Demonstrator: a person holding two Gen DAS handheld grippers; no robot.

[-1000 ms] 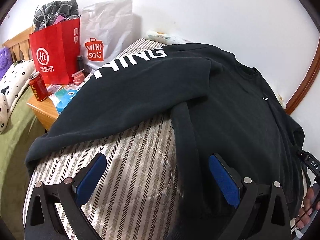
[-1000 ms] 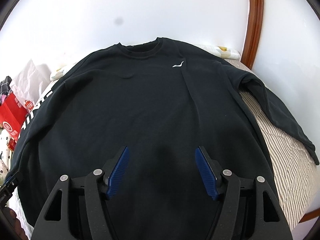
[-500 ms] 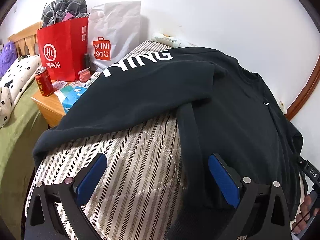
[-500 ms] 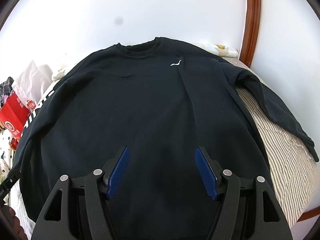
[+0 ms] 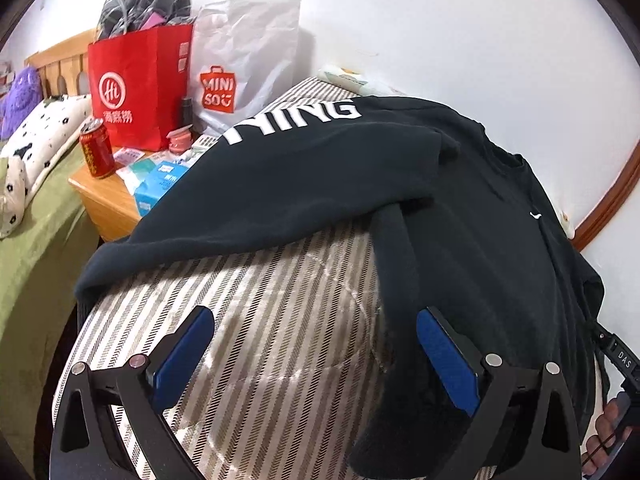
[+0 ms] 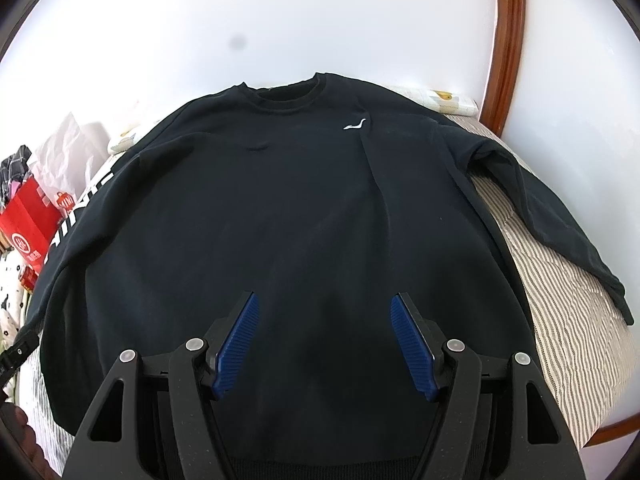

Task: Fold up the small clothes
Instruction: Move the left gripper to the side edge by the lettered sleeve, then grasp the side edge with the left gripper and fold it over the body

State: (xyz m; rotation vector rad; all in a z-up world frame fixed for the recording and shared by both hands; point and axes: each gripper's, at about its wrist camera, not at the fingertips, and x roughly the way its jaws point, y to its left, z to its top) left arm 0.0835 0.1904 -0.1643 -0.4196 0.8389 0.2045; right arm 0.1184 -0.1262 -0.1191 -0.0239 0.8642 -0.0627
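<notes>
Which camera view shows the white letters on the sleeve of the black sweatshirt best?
The left wrist view: the white letters lie large and readable along the sleeve of the black sweatshirt. In the right wrist view the letters show only as a small, steeply angled strip at the left edge.

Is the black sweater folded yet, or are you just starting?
Just starting. Done: the black sweatshirt is spread flat, front up, on the striped mattress, both sleeves out to the sides. In hand: nothing; the left gripper and right gripper are both open above the hem end. Left: folding in the lettered sleeve and the plain sleeve, then the body.
</notes>
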